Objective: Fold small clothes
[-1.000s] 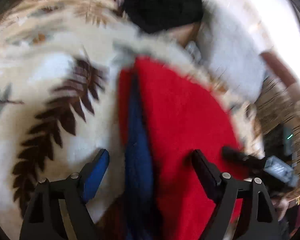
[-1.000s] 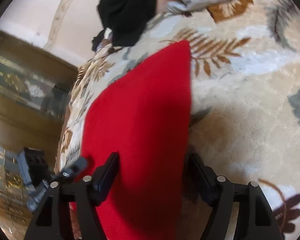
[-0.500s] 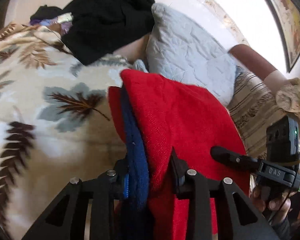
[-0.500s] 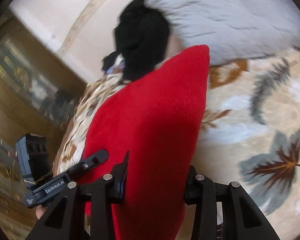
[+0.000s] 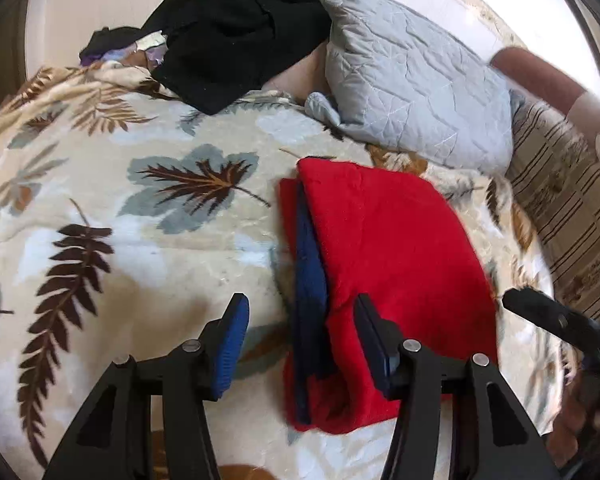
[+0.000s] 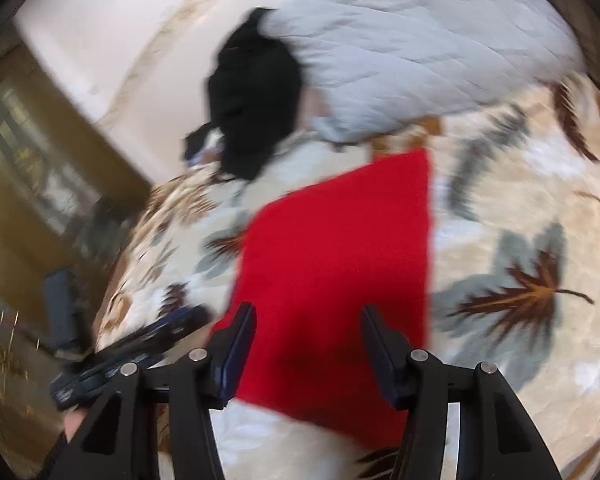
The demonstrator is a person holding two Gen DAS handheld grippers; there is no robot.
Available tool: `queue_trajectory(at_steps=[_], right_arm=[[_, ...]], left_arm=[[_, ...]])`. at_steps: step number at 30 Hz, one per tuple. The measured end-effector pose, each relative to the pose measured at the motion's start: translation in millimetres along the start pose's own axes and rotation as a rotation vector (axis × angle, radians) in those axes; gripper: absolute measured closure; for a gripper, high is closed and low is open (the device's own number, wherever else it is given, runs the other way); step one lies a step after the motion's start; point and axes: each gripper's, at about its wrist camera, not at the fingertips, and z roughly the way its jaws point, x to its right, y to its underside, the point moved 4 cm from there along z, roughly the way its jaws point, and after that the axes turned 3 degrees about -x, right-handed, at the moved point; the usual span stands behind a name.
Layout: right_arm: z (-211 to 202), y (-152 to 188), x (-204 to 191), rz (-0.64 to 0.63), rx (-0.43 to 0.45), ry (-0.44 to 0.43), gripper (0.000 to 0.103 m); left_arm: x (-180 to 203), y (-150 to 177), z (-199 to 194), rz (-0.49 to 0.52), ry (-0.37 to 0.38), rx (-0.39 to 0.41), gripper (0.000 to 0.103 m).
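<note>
A folded red garment [image 5: 384,256] with a dark blue layer [image 5: 310,280] showing along its left edge lies flat on the leaf-patterned blanket [image 5: 140,240]. My left gripper [image 5: 300,340] hovers over the garment's near left edge, its jaws opening, and the pads do not press on the cloth. In the right wrist view the same red garment [image 6: 340,264] lies below my right gripper [image 6: 306,344], whose jaws are also opening and grip nothing. The other gripper's tip [image 5: 540,312] shows at the right edge of the left wrist view.
A grey quilted pillow [image 5: 412,80] and a heap of black clothes [image 5: 236,28] lie at the head of the bed. A striped sheet [image 5: 560,208] borders the blanket on the right. A wooden cabinet [image 6: 32,200] stands beyond the bed's left side.
Both grippers were shut on the red garment's edges half a second ago and have let go. The garment now lies flat, and both grippers have pulled back and up.
</note>
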Motion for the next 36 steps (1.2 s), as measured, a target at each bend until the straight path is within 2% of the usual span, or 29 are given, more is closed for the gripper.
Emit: queue_trajectory(at_steps=[1,3,5,9,12,15,18,20,23,25,26,27,29,32,34,36], right_arm=[[13,6,-2,-0.004,-0.047,-0.002,0.037],[43,24,9,0.019,-0.167,0.054,0.037],[38,25,3,0.008,-0.138,0.066,0.037],[11,-3,-14,-0.043,-0.039,0.063,0.037],[8,-26,-15,-0.029,-0.006,0.090,0.035],[29,-48,-5,0.015,-0.023,0.107,0.033],[65,-45,11,0.076,-0.145,0.090,0.029],[67,-49,6,0.053,-0.136,0.098,0.029],[57,-64,-10,0.043,-0.083,0.035,0.029],[66,-73,-9,0.056,-0.078,0.058,0.025],[78,-74,-4,0.069,-0.111,0.072,0.022],[100,-70,8,0.094,-0.193,0.091,0.022],[98,-70,6,0.093,-0.164,0.105,0.022],[71,-63,-13,0.057,-0.115,0.060,0.022],[53,-49,-16,0.027,-0.089,0.106,0.022],[37,-31,-15,0.013,-0.082,0.118,0.022]], left_arm=[[-3,4,-2,0.004,-0.013,-0.005,0.048],[-9,8,-7,-0.007,-0.023,-0.015,0.048],[-9,10,-11,-0.006,-0.029,-0.016,0.048],[-11,12,-19,0.019,-0.090,0.024,0.036],[-12,11,-19,0.006,-0.084,0.025,0.036],[-13,11,-16,0.006,-0.090,0.021,0.036],[-16,11,-10,0.003,-0.097,0.005,0.035],[-18,12,-7,0.000,-0.102,-0.001,0.035],[-22,12,-7,-0.003,-0.112,0.002,0.035],[-24,12,-6,-0.009,-0.118,0.000,0.035],[-25,12,-6,-0.013,-0.118,-0.002,0.035],[-25,13,-7,-0.018,-0.122,-0.003,0.035],[-25,14,-9,-0.019,-0.132,-0.011,0.035],[-24,17,-20,-0.002,-0.153,0.017,0.031],[-21,19,-25,0.007,-0.164,0.025,0.029],[-18,23,-31,0.008,-0.155,0.030,0.029]])
